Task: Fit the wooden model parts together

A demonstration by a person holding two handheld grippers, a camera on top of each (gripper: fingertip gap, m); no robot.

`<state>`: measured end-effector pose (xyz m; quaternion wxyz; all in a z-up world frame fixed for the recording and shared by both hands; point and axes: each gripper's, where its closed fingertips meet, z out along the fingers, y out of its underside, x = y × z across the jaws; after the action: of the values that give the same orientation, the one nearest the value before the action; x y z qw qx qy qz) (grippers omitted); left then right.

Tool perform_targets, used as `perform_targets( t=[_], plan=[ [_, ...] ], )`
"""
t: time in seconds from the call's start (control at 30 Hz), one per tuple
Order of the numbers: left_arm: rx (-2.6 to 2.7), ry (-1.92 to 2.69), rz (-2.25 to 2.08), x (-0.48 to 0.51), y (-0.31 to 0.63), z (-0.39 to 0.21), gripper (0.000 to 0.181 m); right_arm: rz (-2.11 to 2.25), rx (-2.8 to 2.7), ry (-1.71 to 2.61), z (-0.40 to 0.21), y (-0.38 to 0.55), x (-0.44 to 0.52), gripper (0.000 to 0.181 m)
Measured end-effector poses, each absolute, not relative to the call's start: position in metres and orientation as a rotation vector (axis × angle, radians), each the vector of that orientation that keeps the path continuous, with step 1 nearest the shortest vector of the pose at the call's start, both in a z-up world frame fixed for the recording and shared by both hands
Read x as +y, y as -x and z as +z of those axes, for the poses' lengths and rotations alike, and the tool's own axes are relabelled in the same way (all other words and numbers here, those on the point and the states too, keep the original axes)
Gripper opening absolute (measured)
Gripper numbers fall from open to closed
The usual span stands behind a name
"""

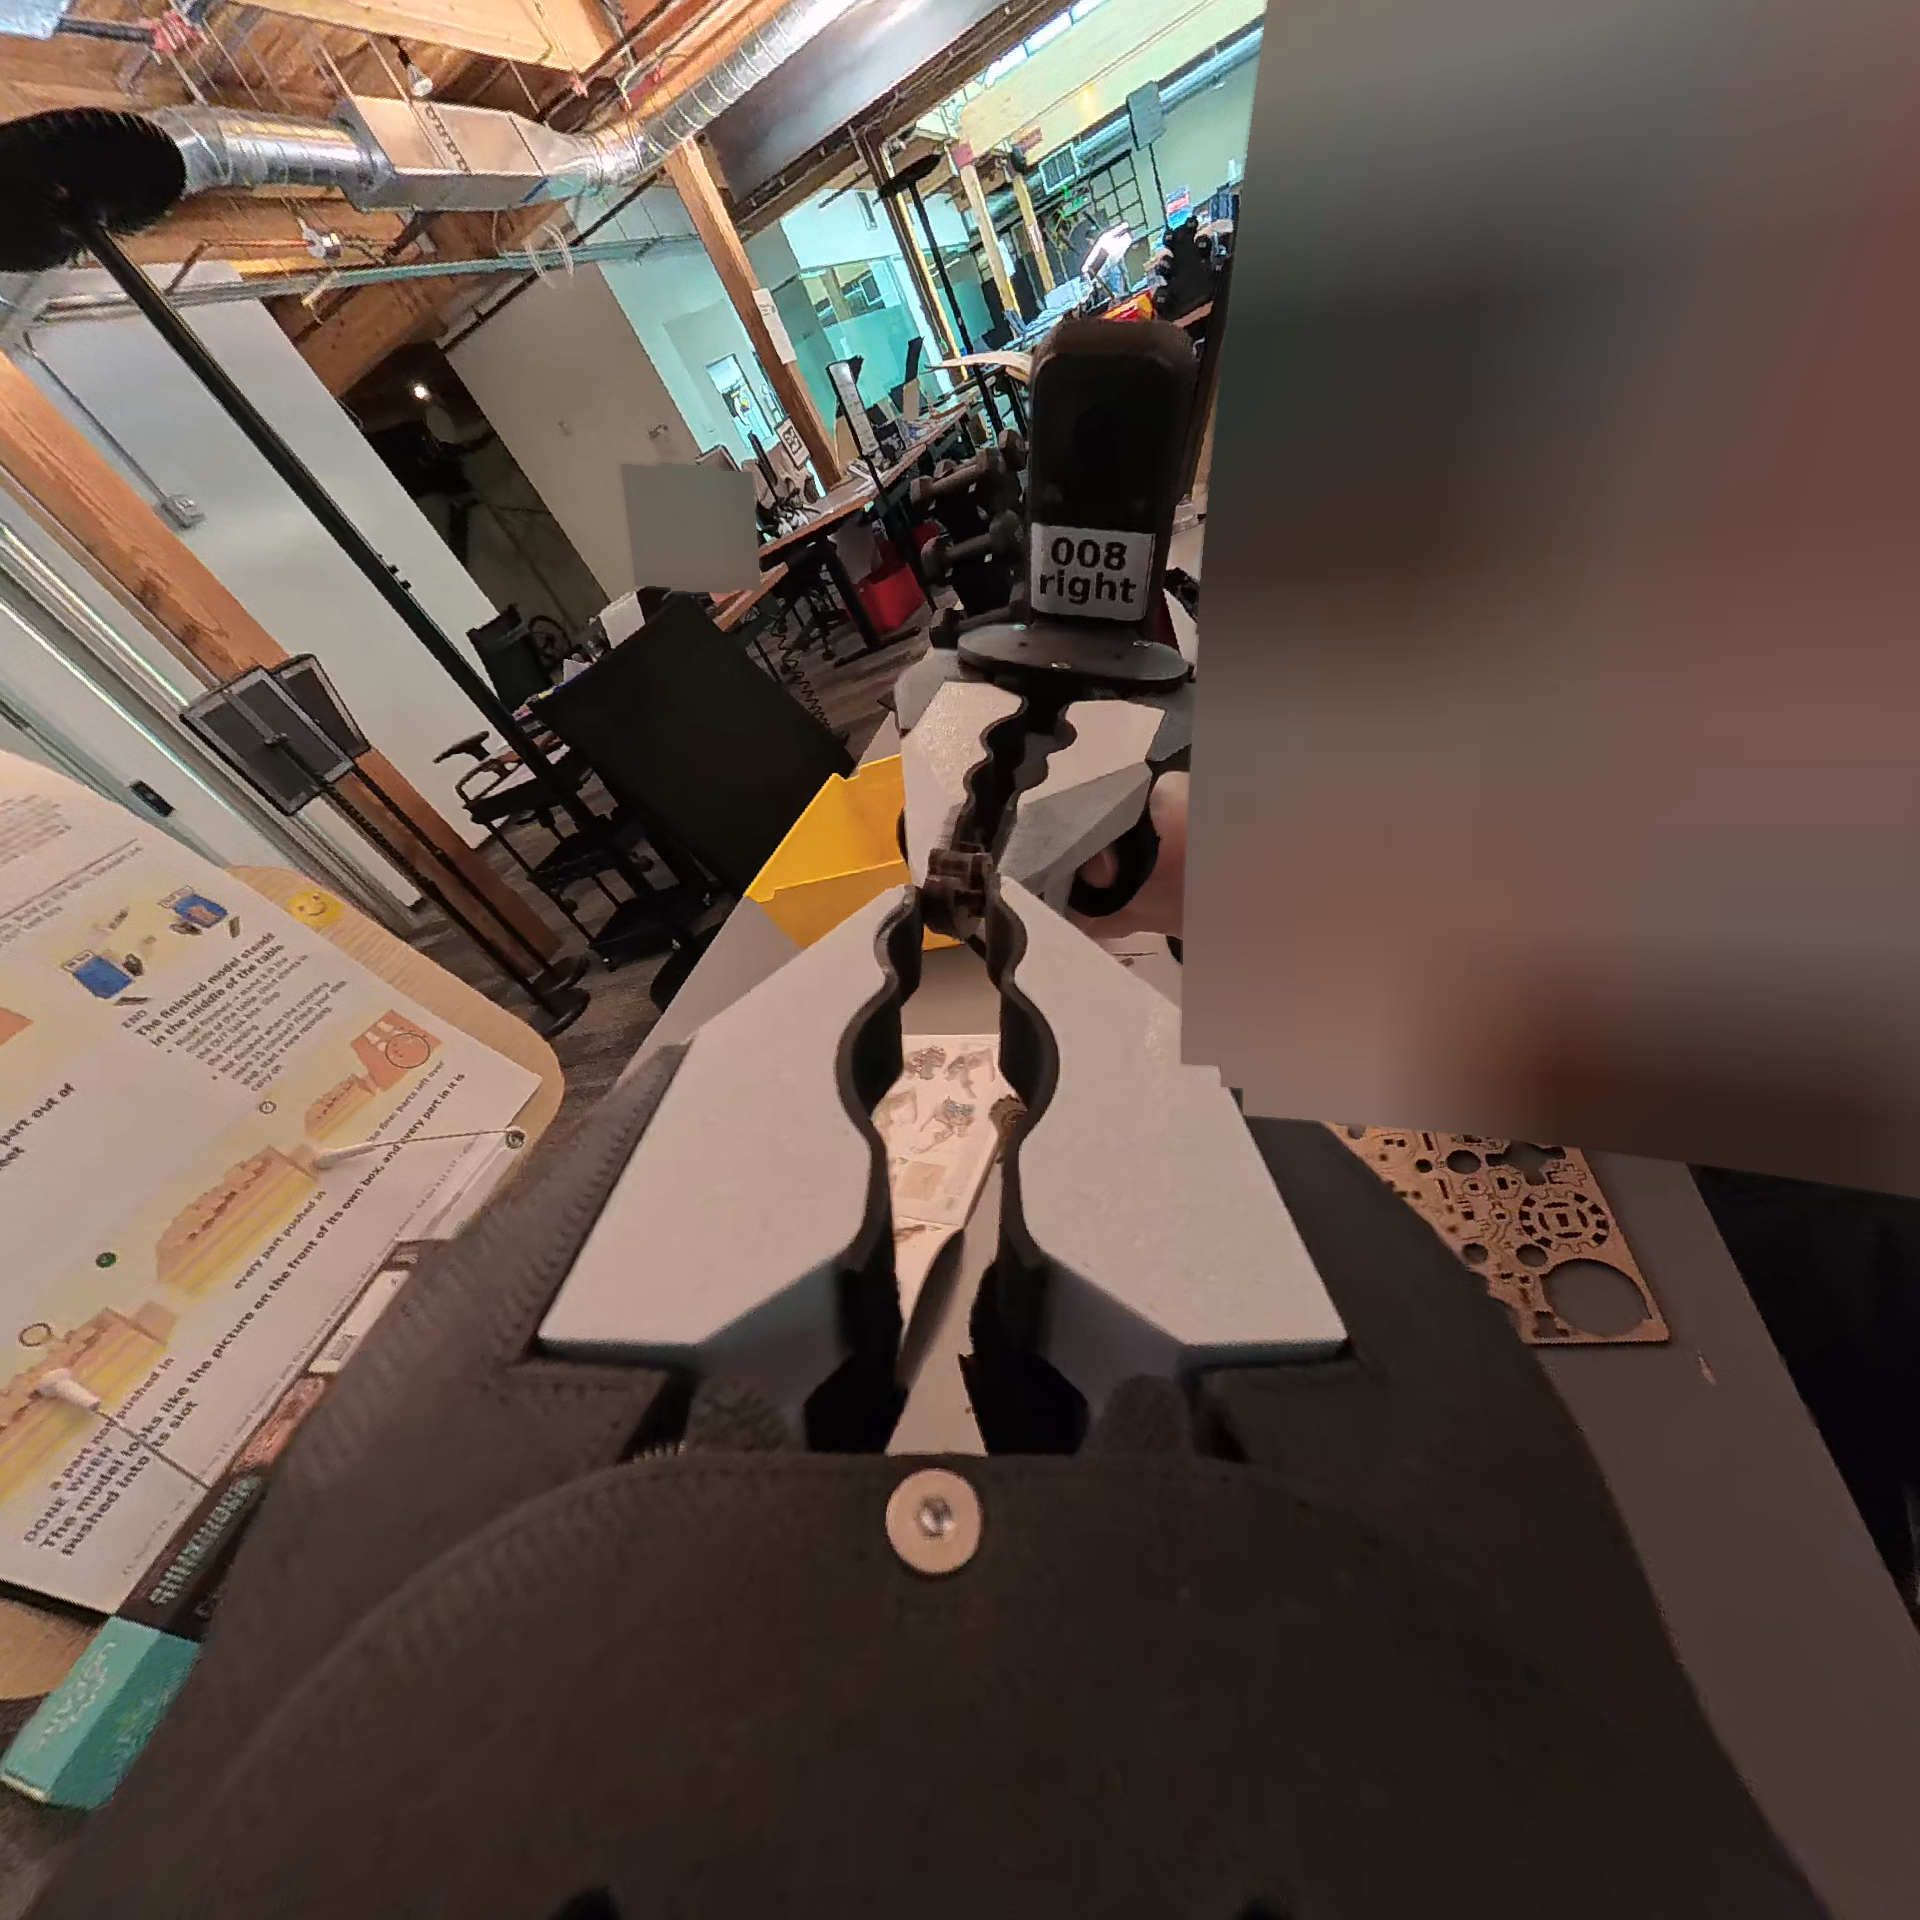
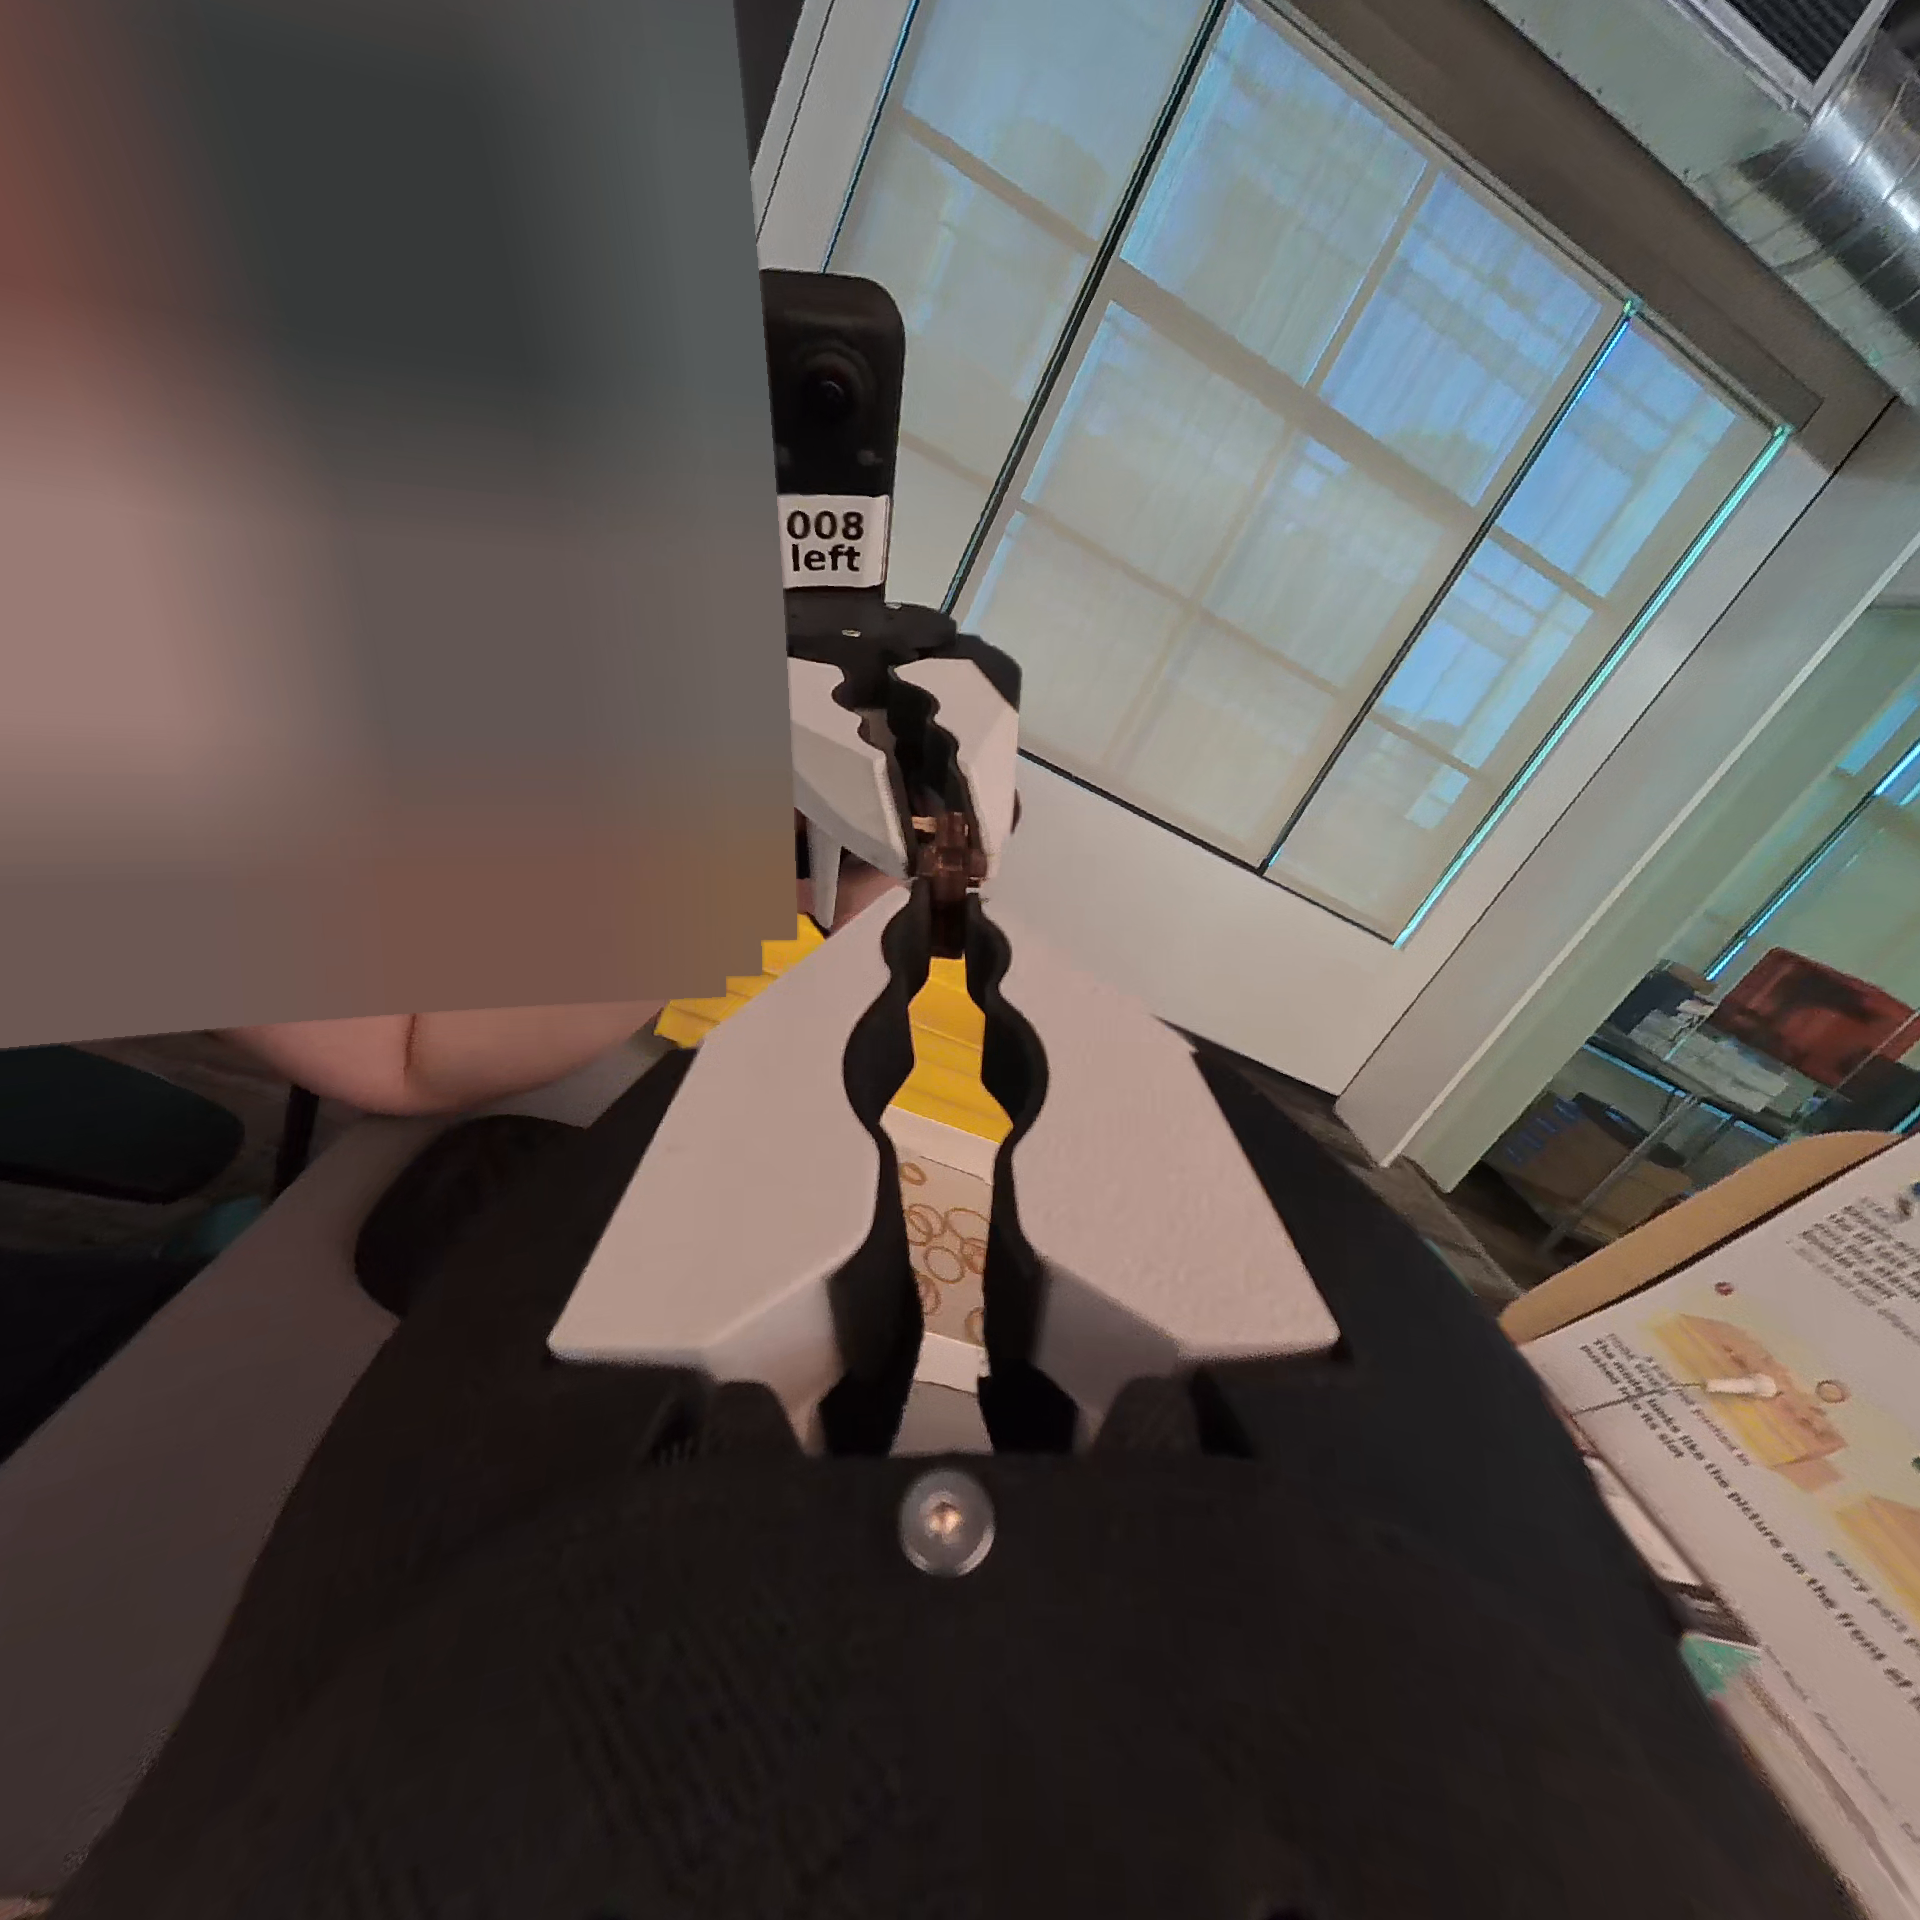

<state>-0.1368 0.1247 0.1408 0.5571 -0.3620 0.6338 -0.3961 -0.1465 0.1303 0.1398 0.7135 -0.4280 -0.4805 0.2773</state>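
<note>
1. Centrally, my left gripper (image 1: 954,912) has its white fingers with wavy black pads drawn close at the tips, pinching a small dark-brown notched wooden part (image 1: 956,876); farther back the pads stand apart.
2. My right gripper (image 2: 943,906) meets it tip to tip, its jaws likewise narrowed onto a small brown wooden piece (image 2: 945,847). Whether these are two parts or one joined assembly I cannot tell.
3. Both pieces are held in the air between the two opposed grippers, above the grey table (image 1: 1621,1226).
4. Beyond the tips lies a yellow plastic bin (image 1: 831,862); below the left jaws lies a white printed sheet showing model drawings (image 1: 940,1132).
5. On the table, right of the left gripper, lies a flat laser-cut wooden sheet with empty round and gear-shaped cut-outs (image 1: 1507,1236).
6. At the left edge rests a laminated white instruction page with yellow pictures (image 1: 239,1195), with a teal box (image 1: 94,1704) just beside it.
7. A person's hand (image 1: 1153,852) grips the right gripper's handle.
</note>
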Motion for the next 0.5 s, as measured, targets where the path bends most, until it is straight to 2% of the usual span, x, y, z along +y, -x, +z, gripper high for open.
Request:
perform_targets(
  t=[0.03,0.3,0.5],
  plan=[
    [1.5,0.835,-0.913,0.1236,0.1368,0.1404,0.009,0.583,-1.075,0.938,0.1395,0.1464,0.1295,0.003],
    [1.561,0.722,-0.749,0.1182,0.1414,0.1318,0.02,0.292,-1.159,0.84,0.1386,0.1467,0.1211,0.003],
    [1.551,0.666,-0.627,0.1195,0.1414,0.1307,0.019,0.121,-1.216,0.84,0.1326,0.1465,0.1226,0.004]
  ],
)
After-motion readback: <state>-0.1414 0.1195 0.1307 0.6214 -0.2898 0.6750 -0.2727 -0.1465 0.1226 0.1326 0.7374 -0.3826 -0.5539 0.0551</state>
